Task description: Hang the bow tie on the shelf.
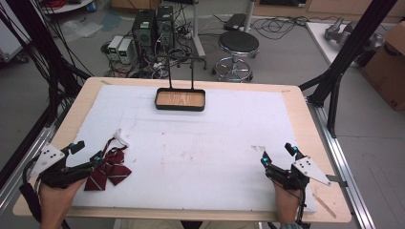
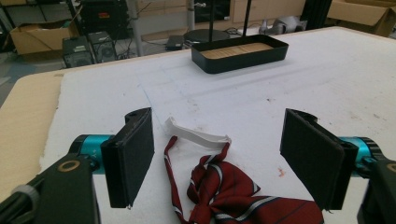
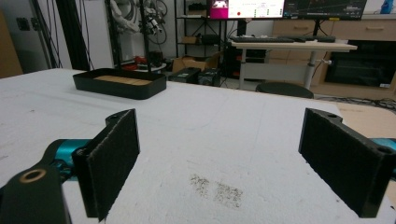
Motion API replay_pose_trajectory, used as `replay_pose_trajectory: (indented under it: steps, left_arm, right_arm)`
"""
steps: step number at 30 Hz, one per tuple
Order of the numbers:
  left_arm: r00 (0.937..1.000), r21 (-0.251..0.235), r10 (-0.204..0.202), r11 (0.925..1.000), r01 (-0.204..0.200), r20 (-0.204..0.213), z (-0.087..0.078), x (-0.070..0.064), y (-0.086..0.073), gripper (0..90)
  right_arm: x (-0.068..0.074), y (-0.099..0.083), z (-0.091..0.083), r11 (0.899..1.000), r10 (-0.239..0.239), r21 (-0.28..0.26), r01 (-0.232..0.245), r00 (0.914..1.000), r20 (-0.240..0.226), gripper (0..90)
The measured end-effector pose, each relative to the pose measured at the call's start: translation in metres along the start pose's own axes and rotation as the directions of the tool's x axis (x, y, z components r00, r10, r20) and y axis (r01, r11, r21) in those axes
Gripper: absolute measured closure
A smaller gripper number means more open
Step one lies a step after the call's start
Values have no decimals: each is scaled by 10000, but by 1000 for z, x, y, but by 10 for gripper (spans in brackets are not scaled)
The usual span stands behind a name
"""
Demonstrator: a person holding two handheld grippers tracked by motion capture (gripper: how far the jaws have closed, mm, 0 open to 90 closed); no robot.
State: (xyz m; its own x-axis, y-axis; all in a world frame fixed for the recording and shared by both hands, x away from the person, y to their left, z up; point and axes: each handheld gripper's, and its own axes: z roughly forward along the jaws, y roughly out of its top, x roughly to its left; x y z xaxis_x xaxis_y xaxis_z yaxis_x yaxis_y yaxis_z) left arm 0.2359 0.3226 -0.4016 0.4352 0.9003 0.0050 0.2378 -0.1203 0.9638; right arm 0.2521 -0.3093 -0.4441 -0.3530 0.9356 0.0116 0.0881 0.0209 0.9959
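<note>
A dark red striped bow tie (image 1: 111,168) lies crumpled near the front left corner of the tabletop (image 1: 191,143), its white neck strap (image 1: 121,138) curling away from it toward the far side. The left hand-held gripper (image 1: 86,152) sits just beside it with its jaws spread wide, and in the left gripper view the bow tie (image 2: 243,196) lies low between the two black pads, with the strap (image 2: 196,133) a little farther out. That placement reads as a lining-up for a pinch: the jaws straddle the cloth so that closing them would catch the knot or a fold. Whether a pad already brushes the fabric is hard to tell from the high view, since the near jaw overlaps the tie's edge there. The right hand-held gripper (image 1: 278,153) rests well apart at the front right, also spread open and holding nothing; its own view shows bare white covering and a faint dirty smudge (image 3: 217,189) between the pads, so it seems to be parked out of the way. A black tray with a wooden floor (image 1: 180,99) stands at the far middle of the tabletop, empty and with upright posts rising behind it, a likely place for the bow tie to go.
</note>
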Motion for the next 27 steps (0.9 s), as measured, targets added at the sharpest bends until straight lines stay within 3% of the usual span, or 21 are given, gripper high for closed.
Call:
replay_pose_trajectory:
  steps: [21,27]
  left_arm:
    - [9997,-108,-83,9999,81,-210,-1,4,-4,262]
    - [9997,175,-86,9998,90,-247,3,6,-9,274]
  right_arm:
    - [0,0,1,9999,53,114,-52,10000,-83,115]
    - [0,0,1,9999,36,133,-35,9999,-96,115]
